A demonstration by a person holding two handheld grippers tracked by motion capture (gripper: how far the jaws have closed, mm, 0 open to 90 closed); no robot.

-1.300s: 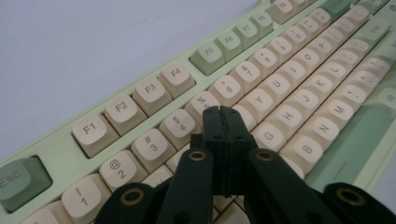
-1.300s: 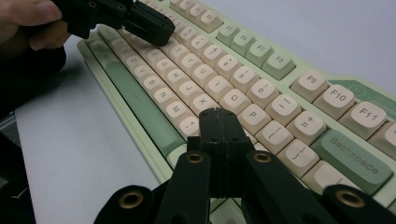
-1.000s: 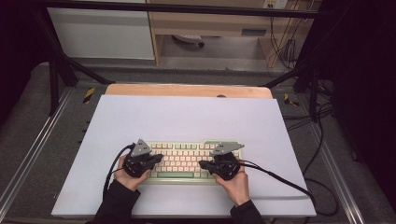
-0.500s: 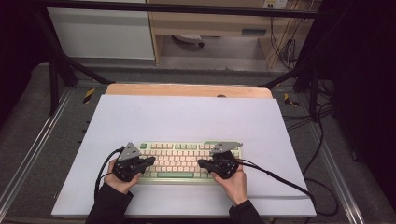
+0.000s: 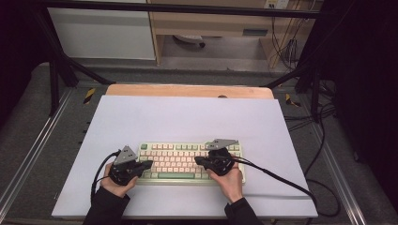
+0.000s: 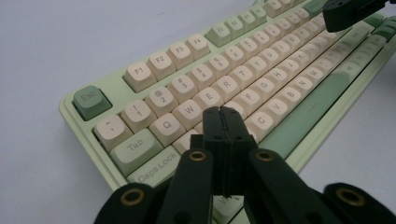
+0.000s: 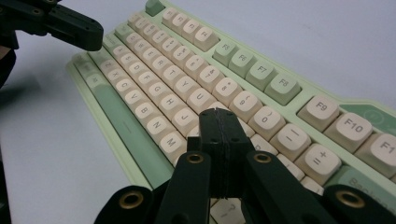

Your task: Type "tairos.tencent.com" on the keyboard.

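Observation:
A pale green keyboard (image 5: 180, 161) with cream keys lies near the front of the white mat. My left gripper (image 5: 149, 164) is shut and empty at the keyboard's left end, pointing right. In the left gripper view its closed tips (image 6: 221, 112) hover over the keys just right of Caps Lock on the keyboard (image 6: 261, 74). My right gripper (image 5: 198, 161) is shut with nothing in it, pointing left over the keyboard's right half. In the right gripper view its tips (image 7: 218, 114) sit above the keys near J and K, with the left gripper (image 7: 70, 25) far off.
The white mat (image 5: 187, 117) covers a wooden tabletop (image 5: 187, 90). Black cables (image 5: 281, 176) trail from the grippers across the mat's front right and left. Metal frame rails (image 5: 28, 159) run along both sides of the table.
The left hand and its gripper slid left, from over the keyboard's left keys to its left end. The right gripper stayed where it was.

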